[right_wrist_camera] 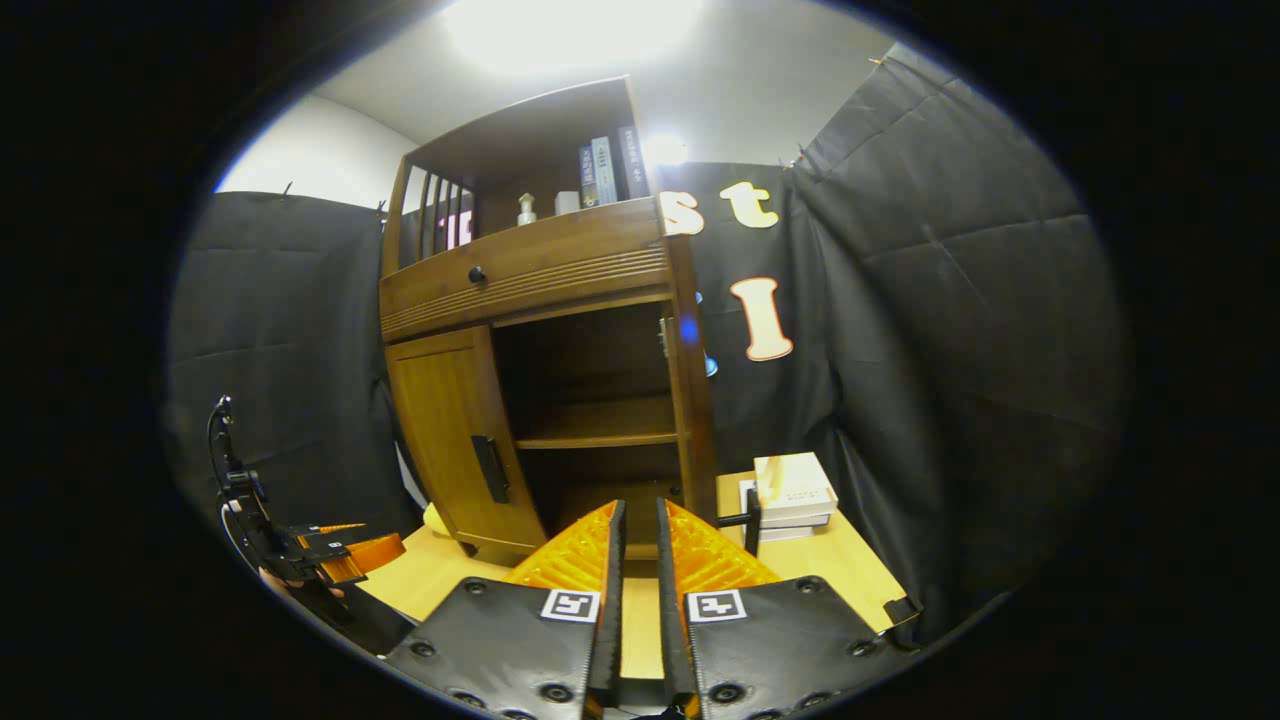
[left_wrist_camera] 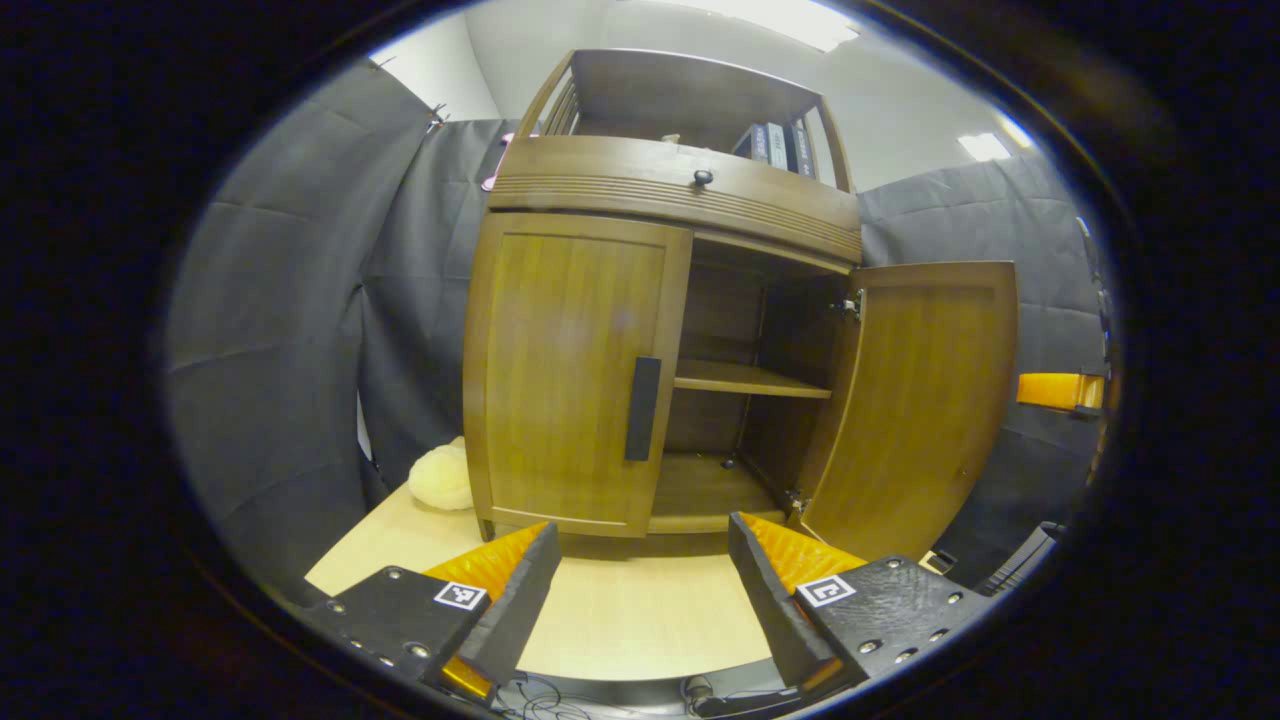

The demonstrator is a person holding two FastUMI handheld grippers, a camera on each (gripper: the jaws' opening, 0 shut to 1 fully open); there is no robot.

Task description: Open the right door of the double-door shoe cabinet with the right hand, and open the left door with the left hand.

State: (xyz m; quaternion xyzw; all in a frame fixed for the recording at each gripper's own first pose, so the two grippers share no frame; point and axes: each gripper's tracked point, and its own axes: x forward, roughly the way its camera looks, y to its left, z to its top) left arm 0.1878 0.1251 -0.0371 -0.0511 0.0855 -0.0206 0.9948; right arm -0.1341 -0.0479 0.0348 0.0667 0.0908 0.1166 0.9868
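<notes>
Shoe cabinet, one, wooden, upright on the tabletop toward its far edge; long axis vertical, front facing both tongs. Doors, two: left door closed, with one dark vertical handle; right door swung wide open. Inner shelf, one. Drawer knob, one. Books on top, three. Boxes, a small stack by the tabletop's right edge. Left tongs: released, fingers spread, empty, short of the left door. Right tongs: nearly closed on a narrow gap, grasping nothing, before the open compartment
</notes>
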